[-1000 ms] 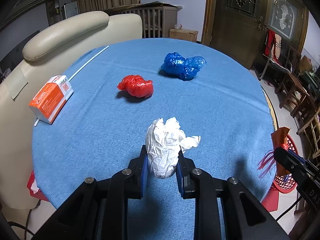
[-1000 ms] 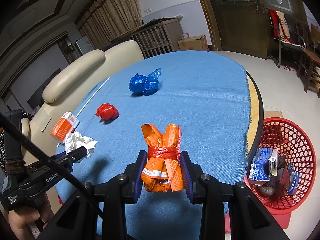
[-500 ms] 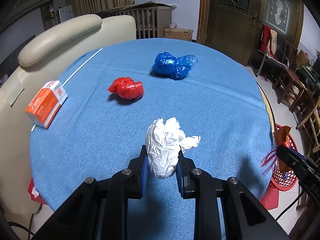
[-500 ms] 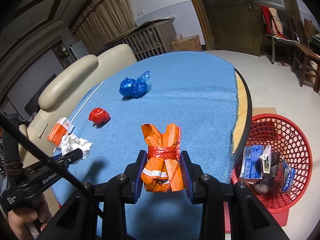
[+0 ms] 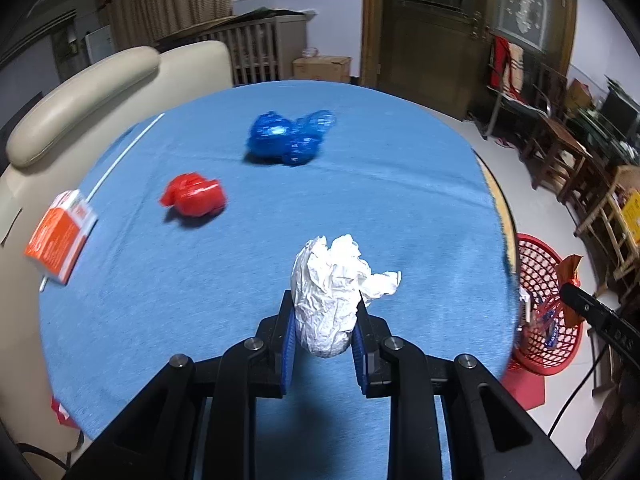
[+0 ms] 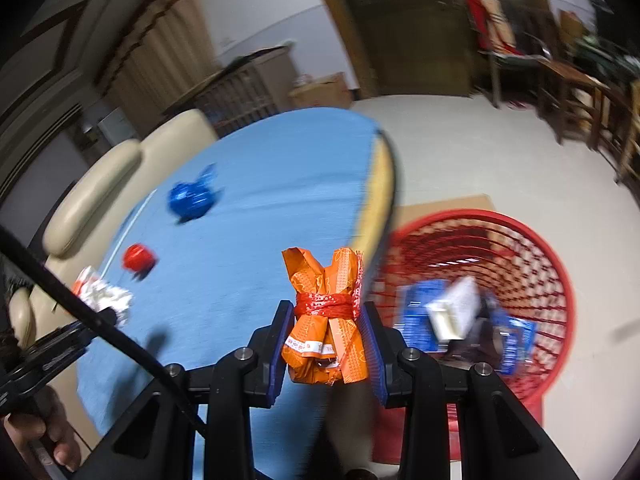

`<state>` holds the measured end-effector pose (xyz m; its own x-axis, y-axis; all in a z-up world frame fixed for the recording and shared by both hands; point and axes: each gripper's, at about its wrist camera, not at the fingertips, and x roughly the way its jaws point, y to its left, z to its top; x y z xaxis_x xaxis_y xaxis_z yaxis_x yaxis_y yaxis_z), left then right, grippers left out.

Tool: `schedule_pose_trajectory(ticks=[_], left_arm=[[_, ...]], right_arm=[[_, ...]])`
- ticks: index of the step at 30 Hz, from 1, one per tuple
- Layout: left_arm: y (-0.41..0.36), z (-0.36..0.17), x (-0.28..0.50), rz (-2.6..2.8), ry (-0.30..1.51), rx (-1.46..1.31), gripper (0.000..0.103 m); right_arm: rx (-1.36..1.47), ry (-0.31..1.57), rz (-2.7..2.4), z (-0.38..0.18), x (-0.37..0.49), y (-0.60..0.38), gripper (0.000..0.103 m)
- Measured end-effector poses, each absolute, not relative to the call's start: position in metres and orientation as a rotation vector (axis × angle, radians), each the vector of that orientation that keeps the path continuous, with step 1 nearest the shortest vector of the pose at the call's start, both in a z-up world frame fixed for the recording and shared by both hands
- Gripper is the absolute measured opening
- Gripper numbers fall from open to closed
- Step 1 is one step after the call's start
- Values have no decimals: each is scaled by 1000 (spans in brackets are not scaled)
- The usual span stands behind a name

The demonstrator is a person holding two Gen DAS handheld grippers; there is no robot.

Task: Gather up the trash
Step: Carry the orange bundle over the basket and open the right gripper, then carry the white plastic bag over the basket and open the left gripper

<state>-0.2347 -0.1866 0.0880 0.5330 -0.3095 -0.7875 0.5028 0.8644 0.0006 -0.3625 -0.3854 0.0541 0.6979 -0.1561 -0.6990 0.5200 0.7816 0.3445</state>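
Observation:
My left gripper [image 5: 324,328] is shut on a crumpled white paper ball [image 5: 332,292] and holds it above the blue tablecloth [image 5: 280,216]. My right gripper [image 6: 326,344] is shut on an orange wrapper bundle [image 6: 326,320] tied with red string, near the table's right edge beside the red mesh basket [image 6: 552,280]. A red plastic wad [image 5: 194,196] and a blue plastic wad [image 5: 286,140] lie on the table farther off. An orange and white box [image 5: 58,236] lies at the left edge.
The basket stands on the floor to the right of the table [image 5: 538,264] and holds several discarded packages [image 6: 452,316]. A cream sofa [image 5: 80,92] borders the table's left side. Wooden chairs [image 5: 560,148] stand at the far right. A white straw [image 5: 128,150] lies at the table's left.
Both grippers have swung to the right with their loads. The right gripper has moved off the table's edge toward the basket, which now fills more of its view.

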Motion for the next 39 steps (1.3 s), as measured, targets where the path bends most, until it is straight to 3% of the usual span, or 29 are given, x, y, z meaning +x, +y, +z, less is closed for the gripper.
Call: schedule_pose_trajectory(ticks=[17, 20, 33, 35, 37, 39], left_arm=[[-297, 96, -263, -685, 871, 355, 26], [-312, 96, -269, -716, 874, 366, 26], [-384, 84, -310, -900, 904, 439, 27], [-395, 79, -316, -941, 921, 441, 31], [-406, 74, -320, -960, 938, 462, 67], [-410, 70, -323, -957, 927, 480, 76]], right_arm=[[706, 740, -575, 17, -401, -497, 39], [765, 743, -604, 10, -405, -511, 83], [871, 602, -679, 29, -461, -539, 84], [879, 580, -687, 34, -469, -541, 84], [885, 560, -694, 39, -472, -542, 84], [887, 544, -702, 45, -477, -543, 84]])
